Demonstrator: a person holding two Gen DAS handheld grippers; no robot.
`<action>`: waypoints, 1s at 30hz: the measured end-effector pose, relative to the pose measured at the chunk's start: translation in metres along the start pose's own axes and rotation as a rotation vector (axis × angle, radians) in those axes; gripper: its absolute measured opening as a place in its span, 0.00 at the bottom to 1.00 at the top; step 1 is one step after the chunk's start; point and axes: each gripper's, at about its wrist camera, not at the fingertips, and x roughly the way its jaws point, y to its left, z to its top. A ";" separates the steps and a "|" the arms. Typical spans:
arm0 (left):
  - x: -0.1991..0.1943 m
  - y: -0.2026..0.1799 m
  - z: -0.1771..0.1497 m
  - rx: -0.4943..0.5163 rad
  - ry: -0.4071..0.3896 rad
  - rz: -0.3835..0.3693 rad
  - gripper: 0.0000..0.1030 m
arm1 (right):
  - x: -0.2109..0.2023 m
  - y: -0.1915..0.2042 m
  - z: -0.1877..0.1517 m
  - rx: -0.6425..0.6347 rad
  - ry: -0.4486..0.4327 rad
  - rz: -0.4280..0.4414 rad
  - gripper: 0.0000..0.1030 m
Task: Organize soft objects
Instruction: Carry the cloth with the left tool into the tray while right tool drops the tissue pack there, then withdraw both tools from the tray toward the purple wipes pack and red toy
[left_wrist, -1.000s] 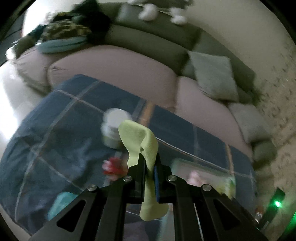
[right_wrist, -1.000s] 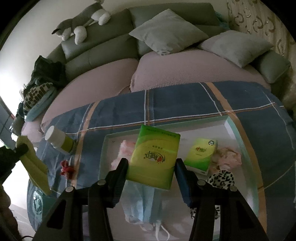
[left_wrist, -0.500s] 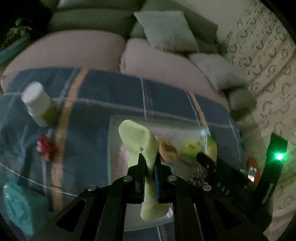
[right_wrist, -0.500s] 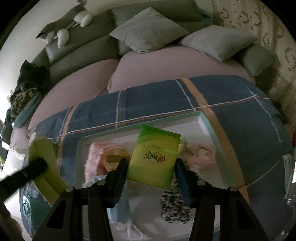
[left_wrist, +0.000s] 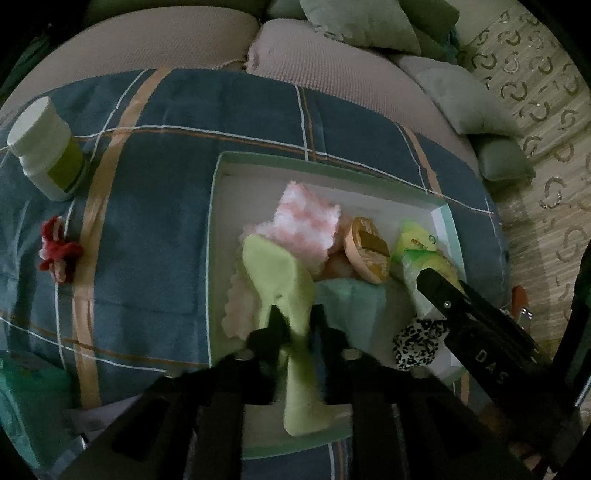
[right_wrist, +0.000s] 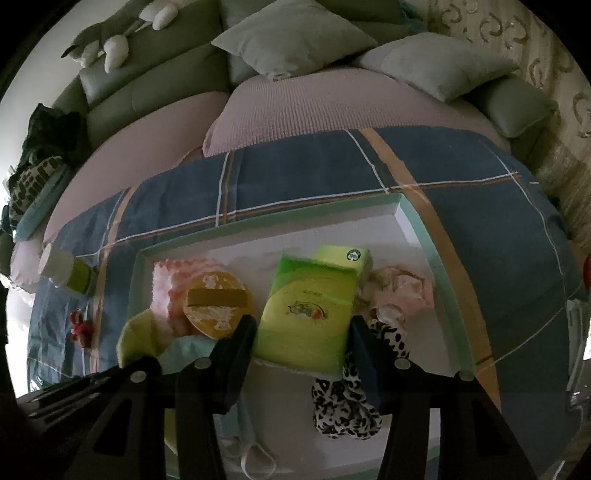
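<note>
Left wrist view: left tool (left_wrist: 295, 319) just parting, lime sock (left_wrist: 280, 273) between; right tool (right_wrist: 303, 339) clamping green pack (right_wrist: 310, 306).

A tray (left_wrist: 216, 221) lies on a blanket (left_wrist: 147, 221) spread over the sofa (right_wrist: 155, 81). Inside it, toward its left end, a sock (left_wrist: 280, 273) lies over a fluffy cloth (left_wrist: 306, 218), with a round tin (left_wrist: 367, 251) just to the right. Further right in the tray sit tissue packs (right_wrist: 310, 310), a spotted cloth (right_wrist: 343, 402) before them and a crumpled cloth (right_wrist: 402, 288) beside them. Left of the tray, on the blanket, a bottle (left_wrist: 44, 147) lies behind a yarn knot (left_wrist: 57, 251). Cushions (right_wrist: 291, 37) rest behind, a plush toy (right_wrist: 107, 48) on the backrest.
</note>
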 end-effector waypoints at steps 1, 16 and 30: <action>-0.003 0.000 0.002 -0.001 -0.005 -0.002 0.38 | -0.001 0.000 0.000 -0.001 -0.004 0.000 0.53; -0.039 0.003 0.005 -0.003 -0.093 -0.012 0.58 | -0.010 0.004 0.003 -0.009 -0.030 -0.003 0.54; -0.061 0.070 0.014 -0.173 -0.181 0.104 0.68 | -0.015 0.025 0.004 -0.056 -0.064 0.021 0.78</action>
